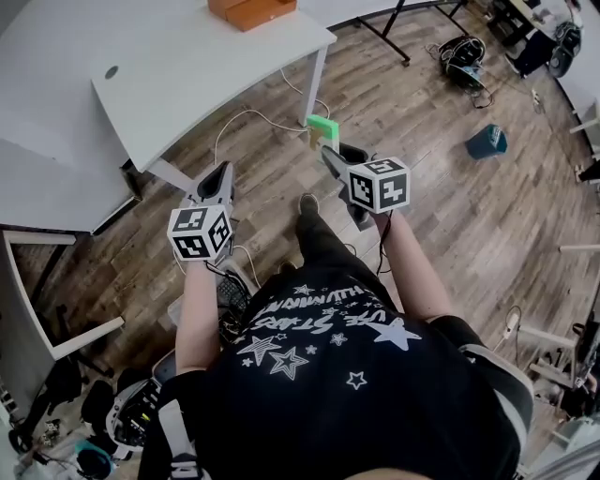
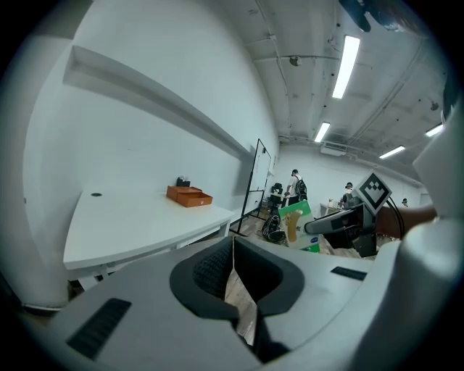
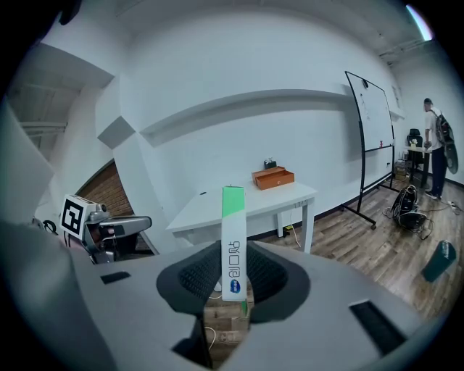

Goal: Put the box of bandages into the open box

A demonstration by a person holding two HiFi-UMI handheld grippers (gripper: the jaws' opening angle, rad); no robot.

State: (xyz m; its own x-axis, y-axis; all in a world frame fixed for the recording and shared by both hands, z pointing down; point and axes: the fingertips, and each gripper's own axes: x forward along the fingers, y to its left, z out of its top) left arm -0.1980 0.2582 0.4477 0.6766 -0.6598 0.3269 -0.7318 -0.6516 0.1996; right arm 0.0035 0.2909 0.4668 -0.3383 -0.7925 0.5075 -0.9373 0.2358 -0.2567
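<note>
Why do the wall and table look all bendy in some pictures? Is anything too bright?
Left gripper view: the wide lens bends the wall shelf and white table, corners go dark, ceiling lights glare. Right gripper view: same bending, but the bandage box looks sharp. Head view: lines straighter, light even.

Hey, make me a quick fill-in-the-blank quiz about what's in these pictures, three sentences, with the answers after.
1. The right gripper grips the box of bandages, whose top band is coloured ___.
2. The open box resting on the white table is coloured ___.
3. The left gripper is shut, with ___ between its jaws.

Missing words: green; orange; nothing.
</note>
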